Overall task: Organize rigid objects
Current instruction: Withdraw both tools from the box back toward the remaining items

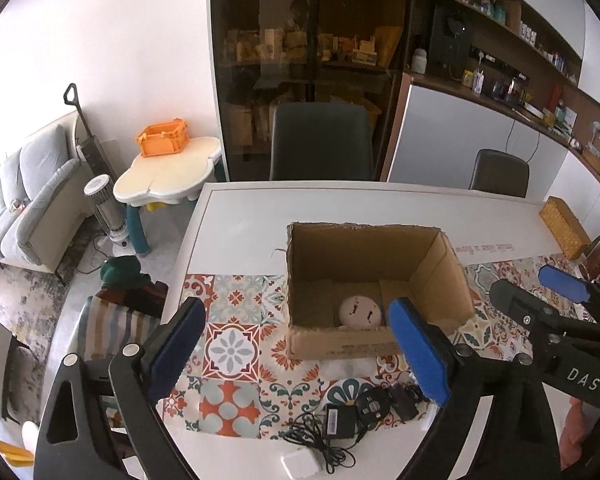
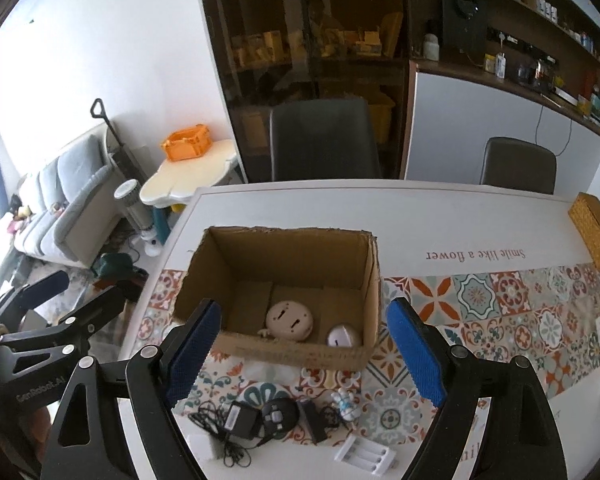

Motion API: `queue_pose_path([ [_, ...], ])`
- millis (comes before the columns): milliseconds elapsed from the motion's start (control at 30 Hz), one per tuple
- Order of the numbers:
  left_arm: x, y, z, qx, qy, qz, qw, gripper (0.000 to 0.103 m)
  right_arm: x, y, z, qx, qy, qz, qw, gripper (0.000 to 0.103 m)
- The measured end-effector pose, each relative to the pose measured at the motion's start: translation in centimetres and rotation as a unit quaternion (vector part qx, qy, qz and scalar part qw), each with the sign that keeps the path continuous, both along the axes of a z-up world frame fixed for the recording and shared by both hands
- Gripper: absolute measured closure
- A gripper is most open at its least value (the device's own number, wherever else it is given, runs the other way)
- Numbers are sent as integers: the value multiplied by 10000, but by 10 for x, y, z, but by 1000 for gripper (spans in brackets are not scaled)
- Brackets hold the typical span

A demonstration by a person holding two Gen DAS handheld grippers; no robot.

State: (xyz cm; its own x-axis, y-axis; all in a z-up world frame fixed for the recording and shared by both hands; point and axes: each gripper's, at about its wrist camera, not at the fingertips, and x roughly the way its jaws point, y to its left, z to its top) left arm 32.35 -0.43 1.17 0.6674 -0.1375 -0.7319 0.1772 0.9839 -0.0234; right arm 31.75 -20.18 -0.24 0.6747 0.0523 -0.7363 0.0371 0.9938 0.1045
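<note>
The box (image 2: 296,354) is plain brown cardboard, matt, its top edges torn rough. Under it the table (image 2: 420,216) is smooth, glossy white, with a printed tile-pattern cloth (image 2: 500,312). Both grippers' pads (image 2: 414,350) are textured blue rubber on black matt plastic.

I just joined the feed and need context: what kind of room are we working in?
Most likely a home dining and living area. The work goes on at a dining table with chairs pushed in, a grey sofa stands off to the side, and a glass-door cabinet with wall shelves holds household goods.
</note>
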Motion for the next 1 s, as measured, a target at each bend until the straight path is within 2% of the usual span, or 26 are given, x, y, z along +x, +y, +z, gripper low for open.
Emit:
queue_pose_path([
  [100, -15, 3, 1, 64, -103, 77, 9999, 8, -12, 2, 0, 61, -19, 49, 10000, 18],
  [300, -41, 8, -8, 97, -49, 153, 9998, 8, -38, 9, -3, -25, -184, 115, 9998, 18],
  [633, -67, 15, -37, 161, 289, 341, 9989, 8, -62, 22, -25, -86, -146, 370, 9992, 18],
  [767, -72, 18, -51, 61, 535, 340, 9980, 8, -66, 27, -36, -82, -57, 510, 9986, 18],
  [1000, -79, 23, -80, 120, 900, 564, 9943, 8, -71, 37, -58, -166, 131, 710, 9973, 18],
])
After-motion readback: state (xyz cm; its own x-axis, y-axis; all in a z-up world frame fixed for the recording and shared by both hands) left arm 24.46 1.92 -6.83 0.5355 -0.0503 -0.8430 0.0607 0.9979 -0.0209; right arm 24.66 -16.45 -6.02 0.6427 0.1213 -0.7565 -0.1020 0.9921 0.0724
